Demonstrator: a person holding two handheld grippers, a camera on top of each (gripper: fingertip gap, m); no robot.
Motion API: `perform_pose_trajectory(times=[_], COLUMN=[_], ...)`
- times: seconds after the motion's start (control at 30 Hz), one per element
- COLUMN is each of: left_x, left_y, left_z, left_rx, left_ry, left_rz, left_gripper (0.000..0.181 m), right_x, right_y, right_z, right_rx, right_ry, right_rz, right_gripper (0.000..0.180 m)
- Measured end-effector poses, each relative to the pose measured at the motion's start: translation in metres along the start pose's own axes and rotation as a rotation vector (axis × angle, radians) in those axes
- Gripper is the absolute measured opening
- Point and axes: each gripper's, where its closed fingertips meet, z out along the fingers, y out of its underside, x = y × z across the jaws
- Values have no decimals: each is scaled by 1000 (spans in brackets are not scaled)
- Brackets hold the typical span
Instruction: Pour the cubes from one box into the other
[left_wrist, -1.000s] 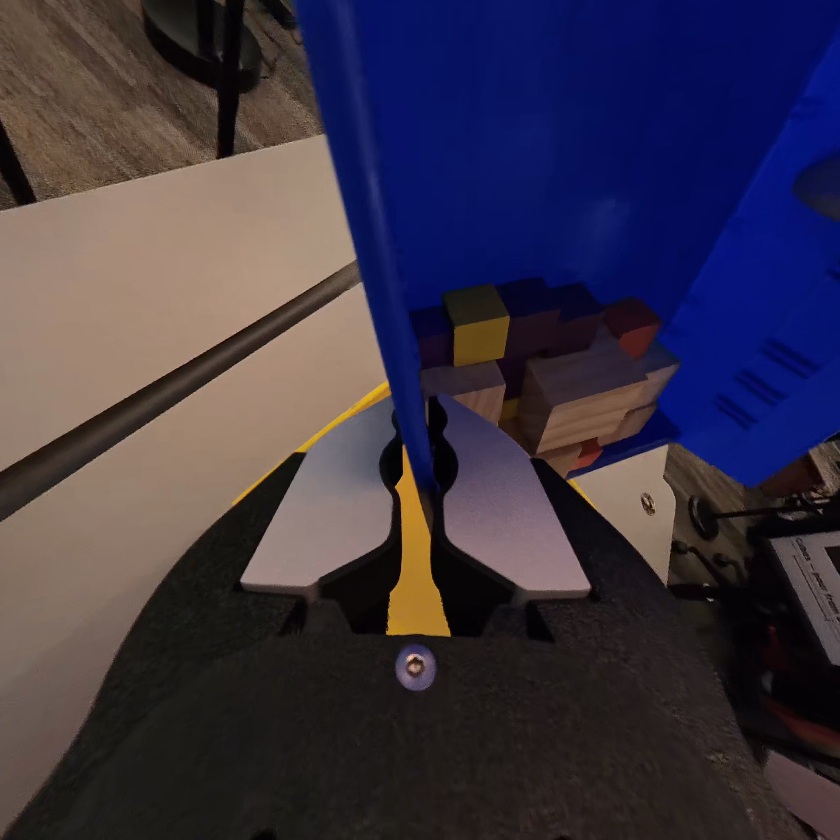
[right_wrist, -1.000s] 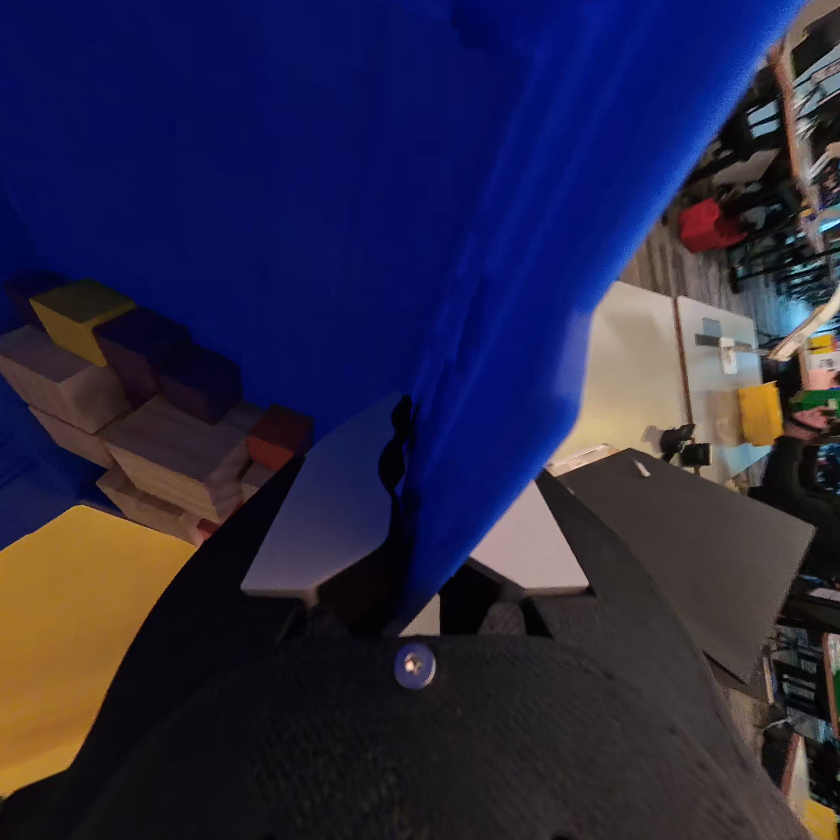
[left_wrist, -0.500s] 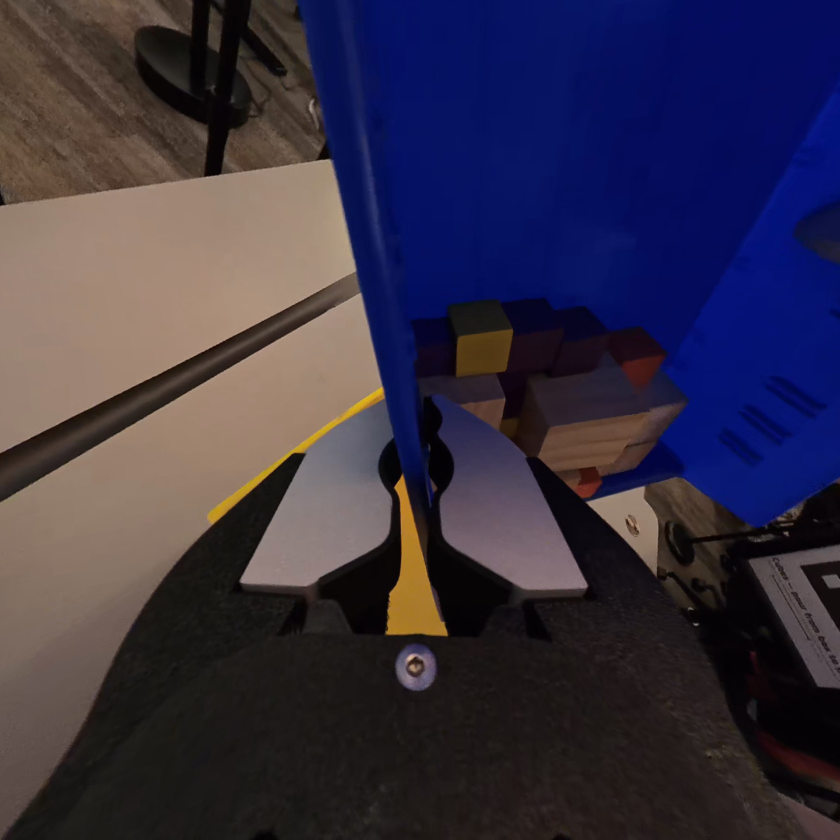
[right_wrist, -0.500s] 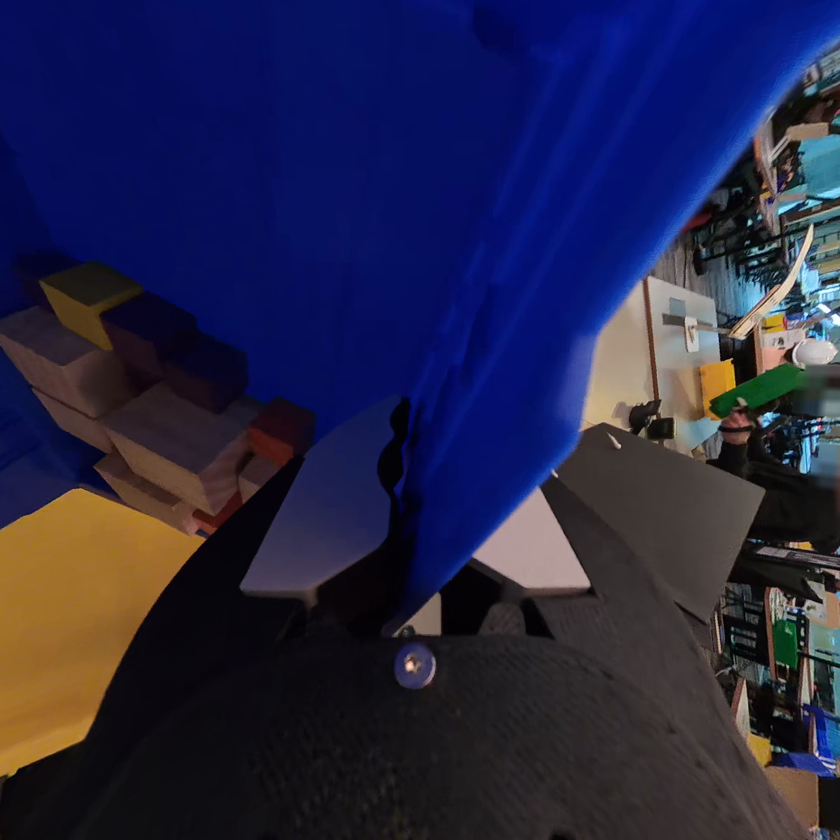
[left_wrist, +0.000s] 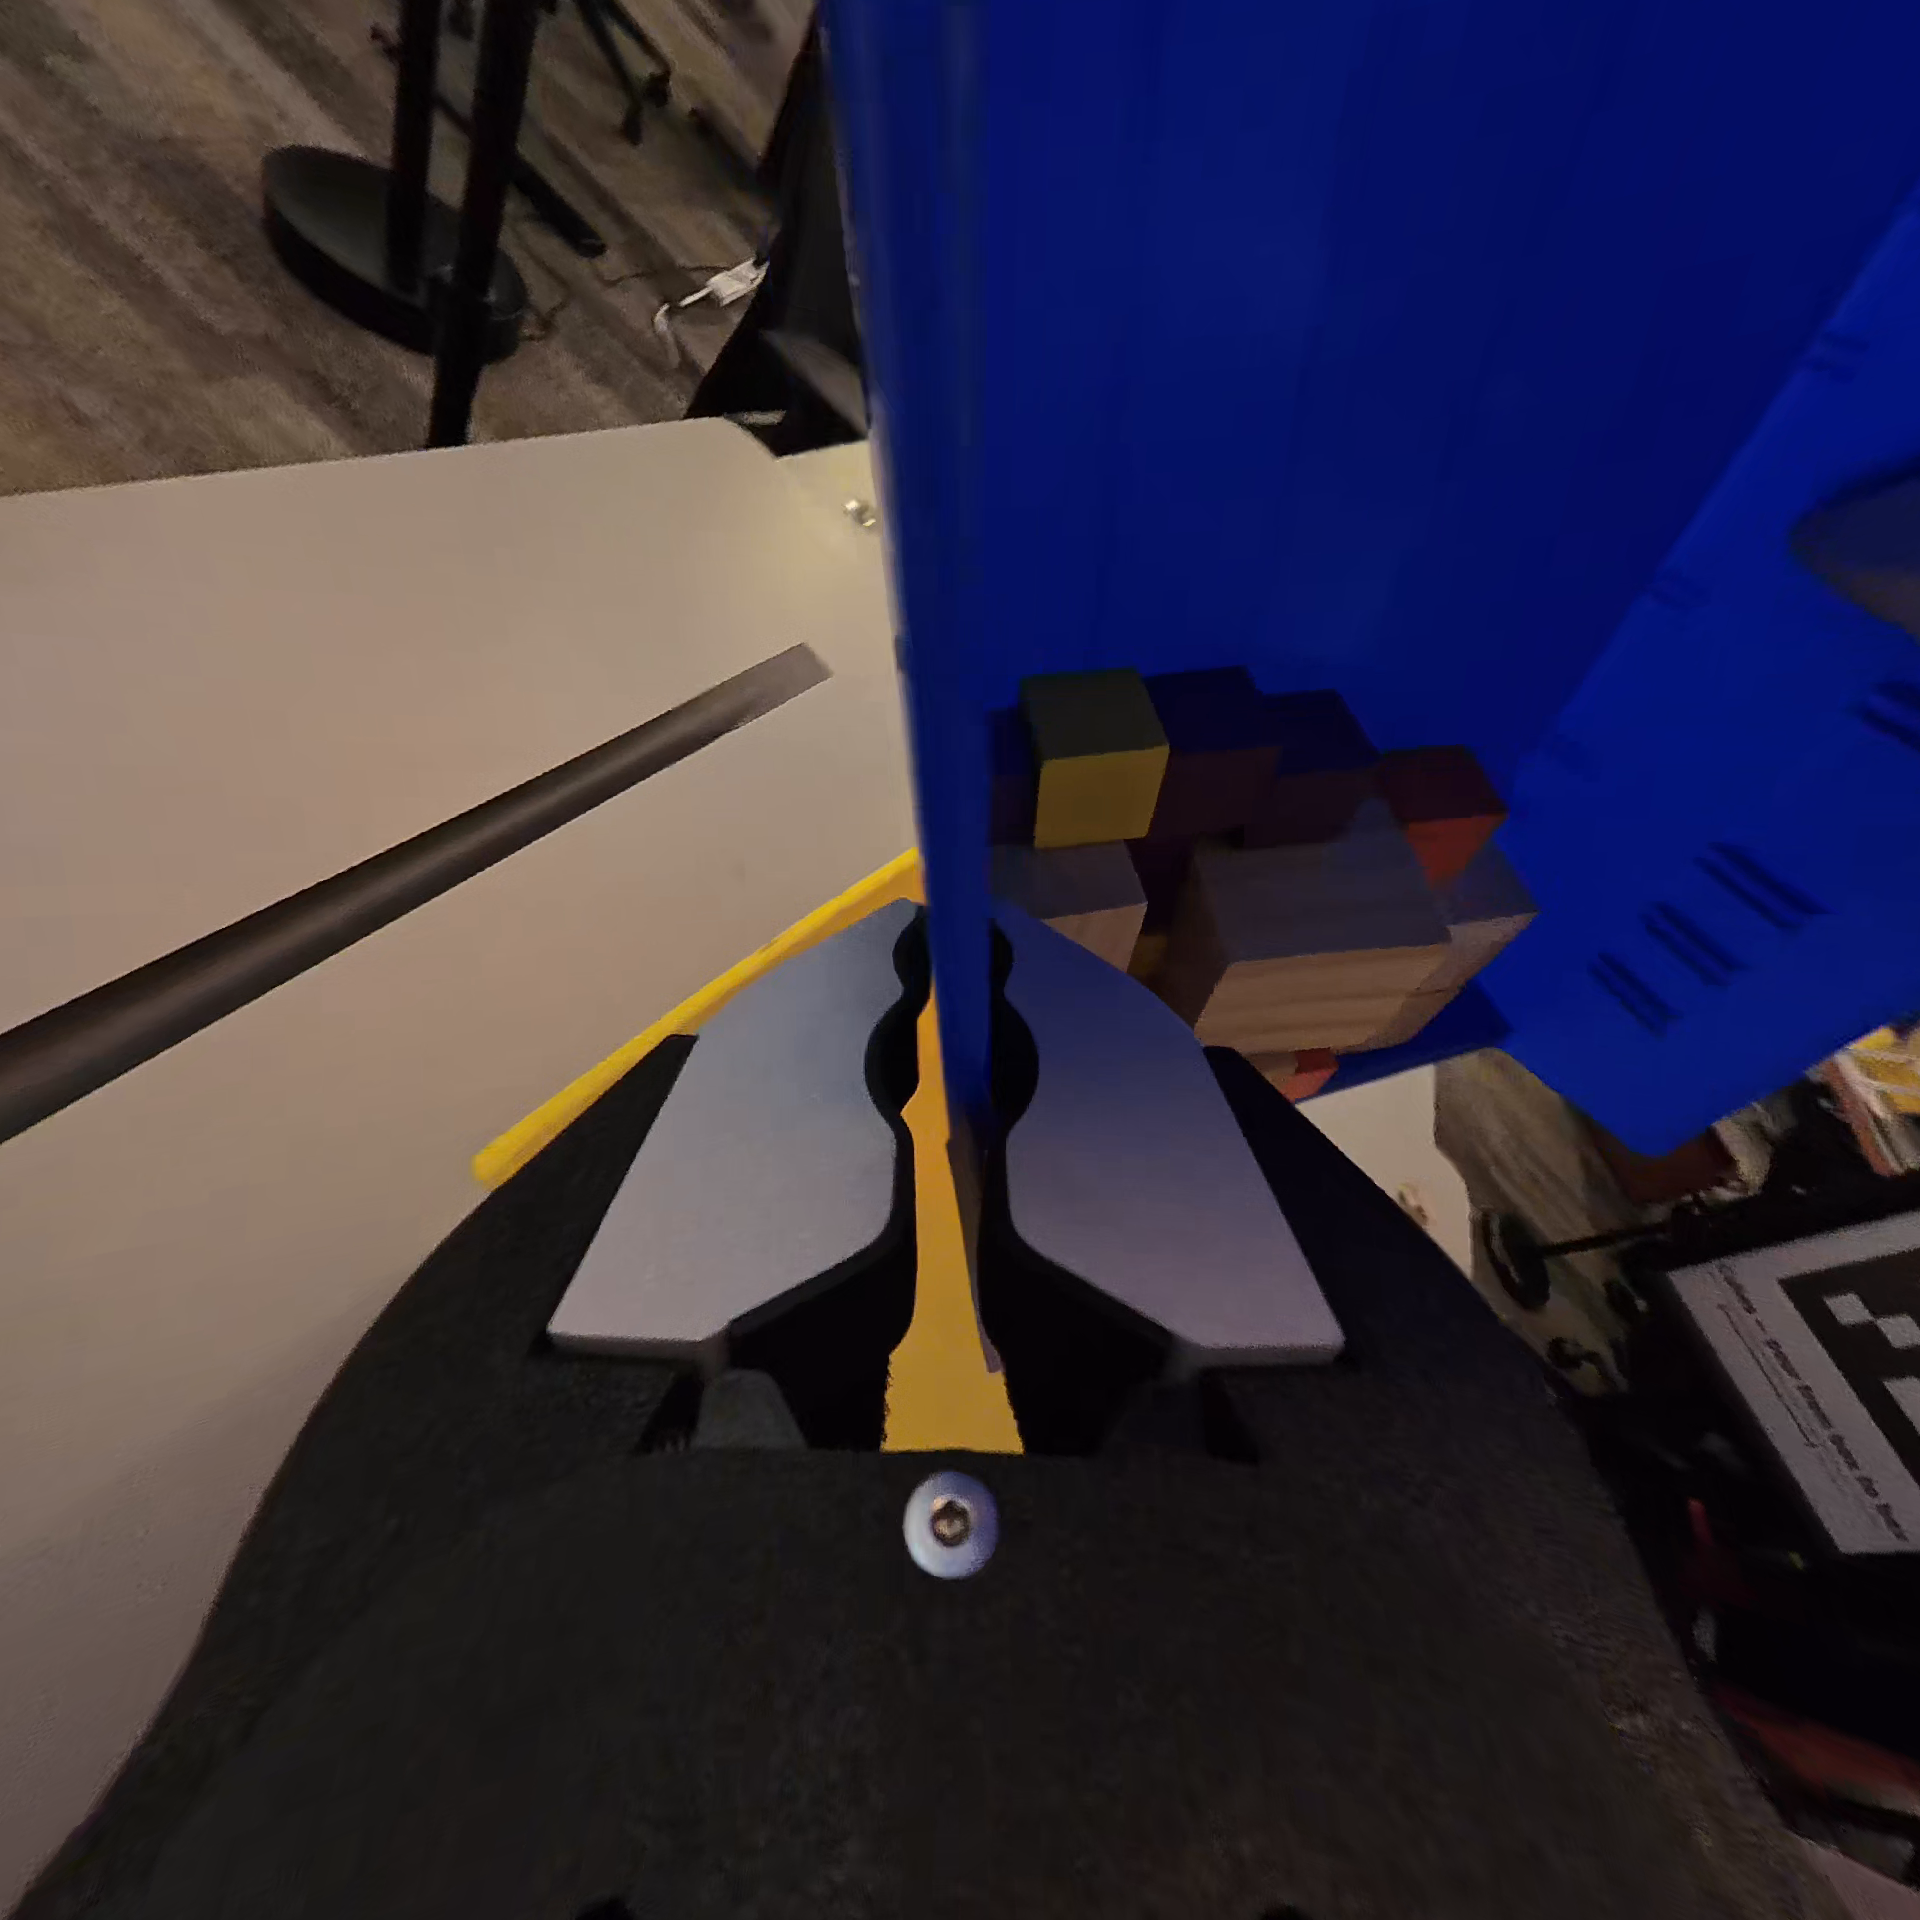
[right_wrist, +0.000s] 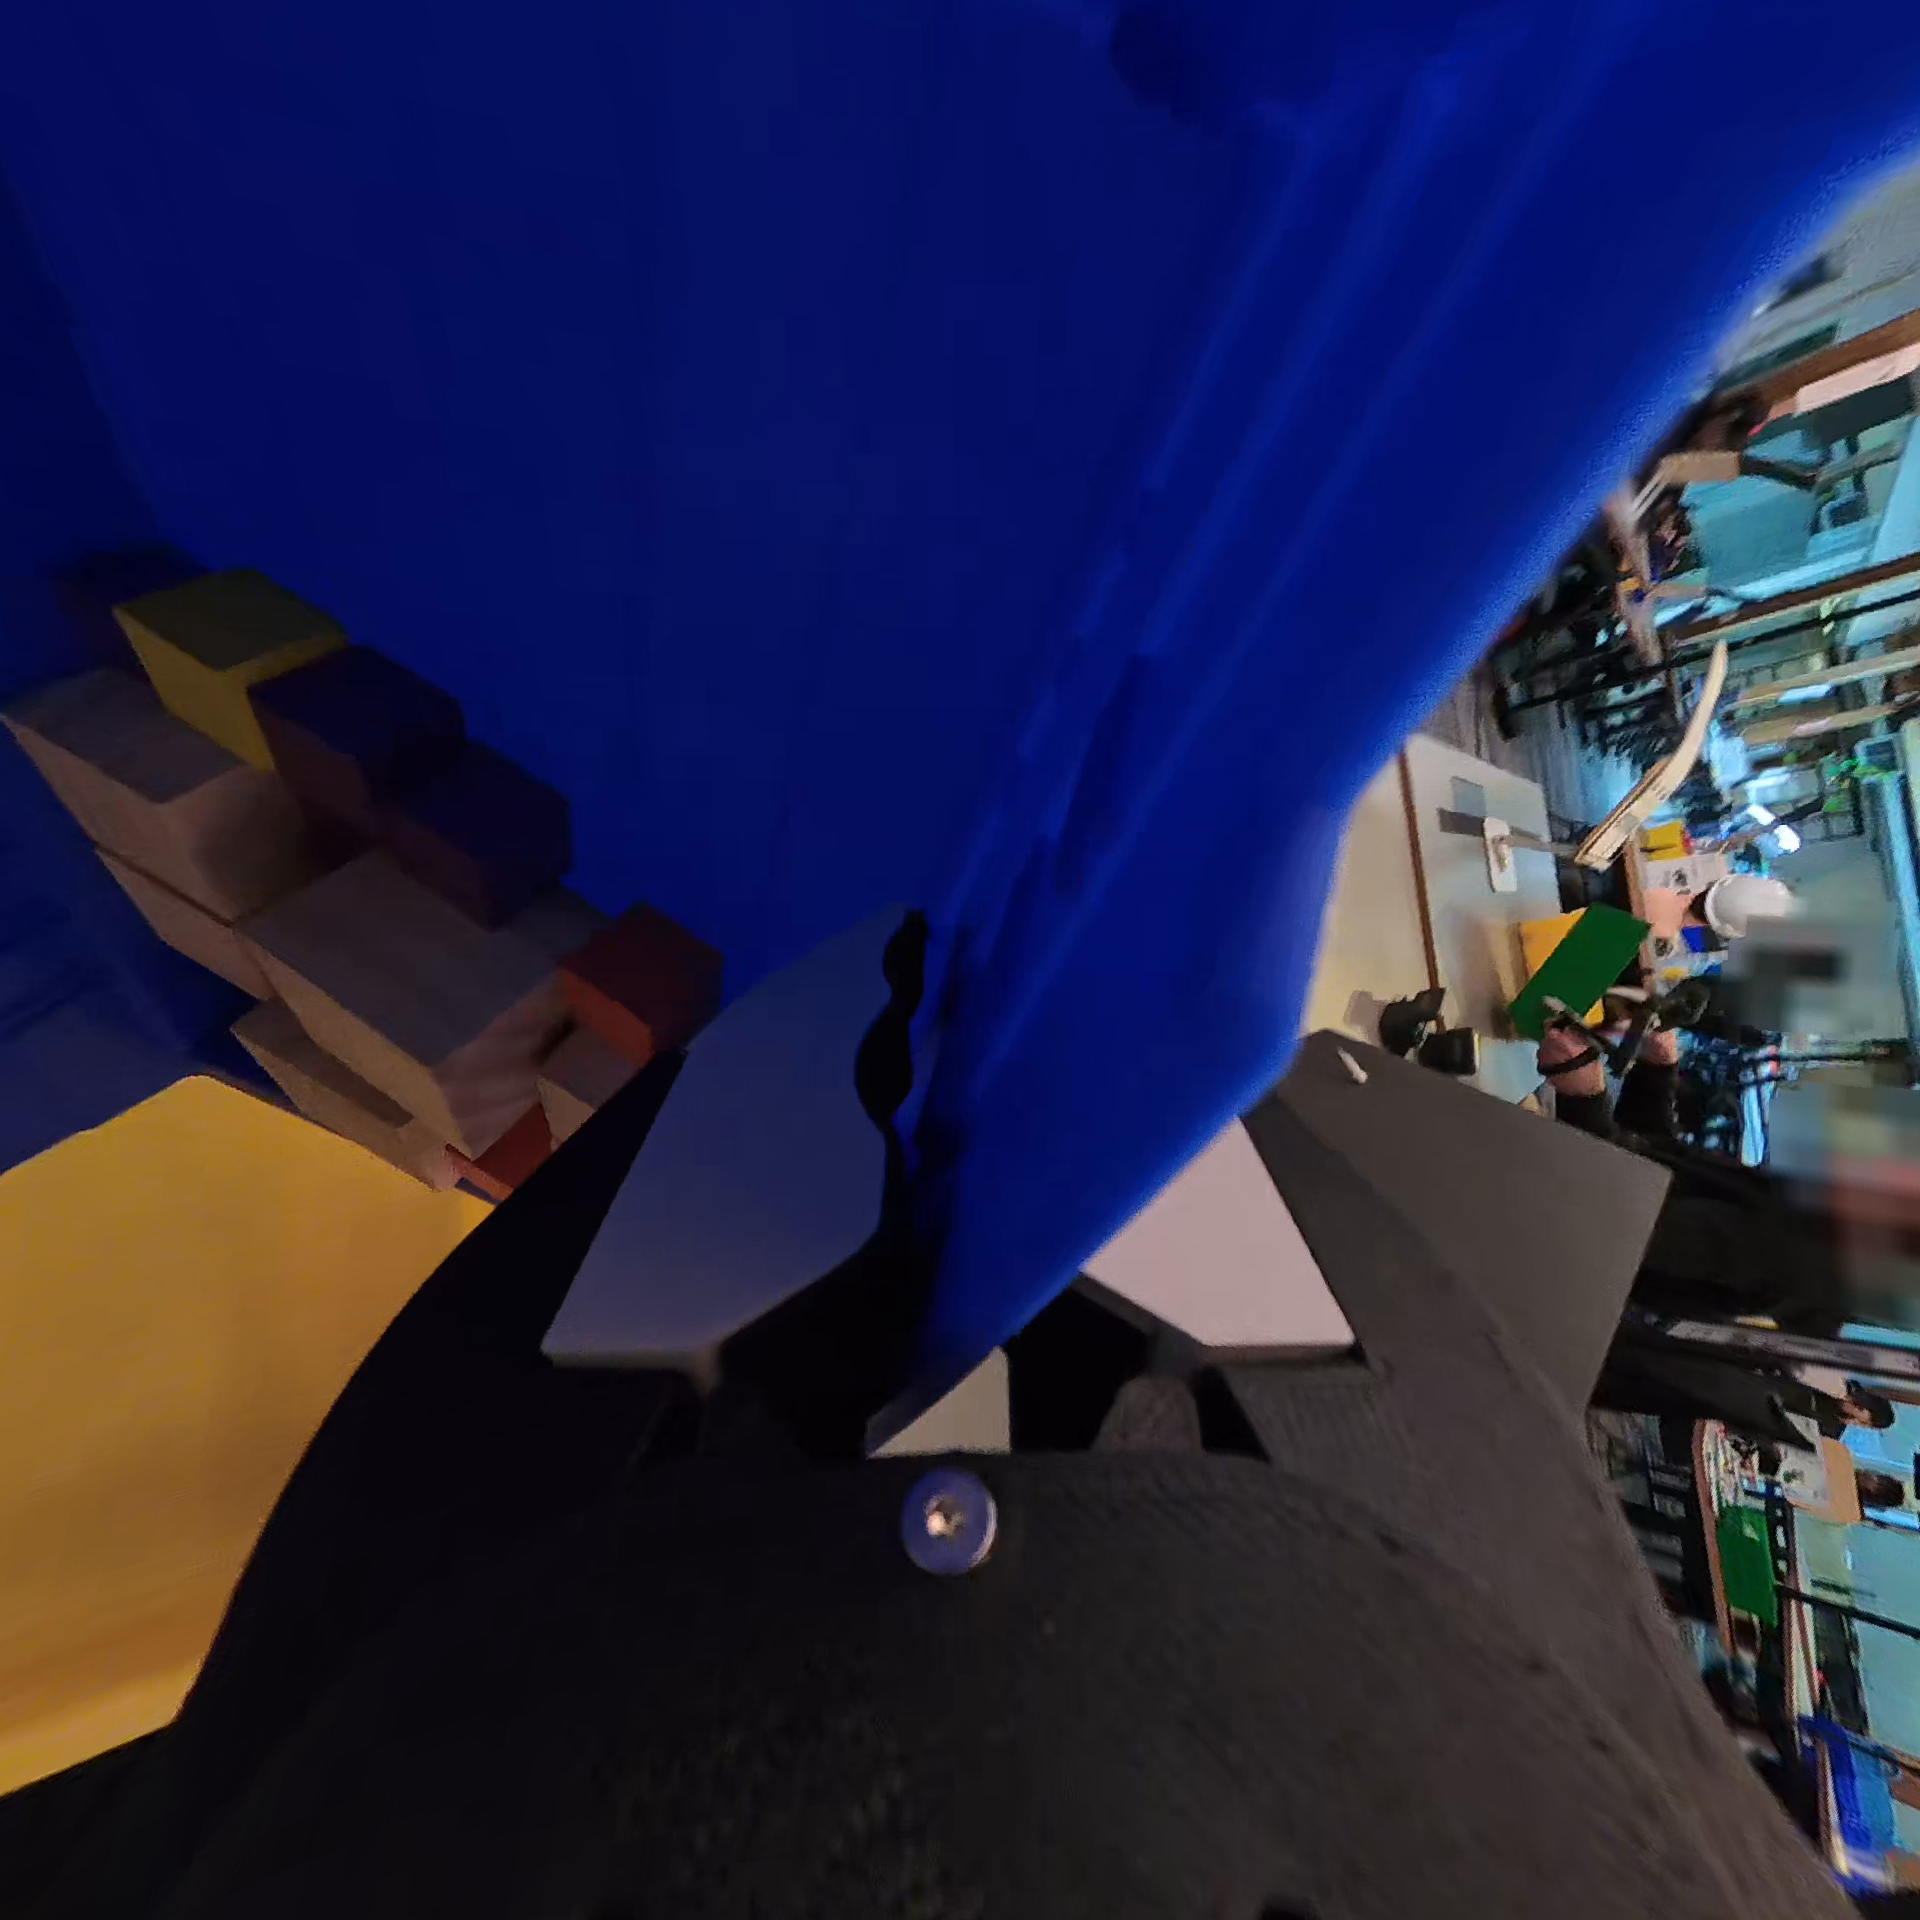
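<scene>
The blue box hangs steeply tipped over the yellow box; the left claw pinches one side wall, the right claw the opposite one; the cubes sit piled at its low mouth. Thin stiff plastic, probably slick; wooden cubes add shifting weight; grip the walls deep, near the rim, so neither slips.
</scene>
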Motion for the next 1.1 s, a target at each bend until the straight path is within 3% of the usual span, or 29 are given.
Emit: perform_pose_trajectory(times=[0.17, 0.3, 0.4, 0.73, 0.83, 0.93, 1.1], left_x=[-3, 7, 9, 19, 14, 13, -2], left_y=[2, 0, 1, -7, -1, 0, 14], left_z=[1, -3, -7, -14, -11, -10, -4], left_rx=[-11, 15, 7, 100, 62, 73, -16], left_ry=[-47, 9, -39, -9, -31, -18, -15], left_rz=[-13, -15, 8, 40, -9, 50, -62], left_gripper=[6, 7, 7, 7, 6, 7, 6], right_x=[-4, 7, 6, 17, 10, 12, -6], right_y=[6, -3, 1, -13, -8, -17, -5], right_z=[6, -3, -3, -29, -24, -33, -13], right_rx=[-34, 75, 37, 205, 140, 248, 126], right_ry=[-22, 35, 16, 109, 94, 157, 85], right_rz=[2, 6, 21, -25, -27, -70, -62], right_gripper=[14, 6, 7, 8, 8, 10, 14])
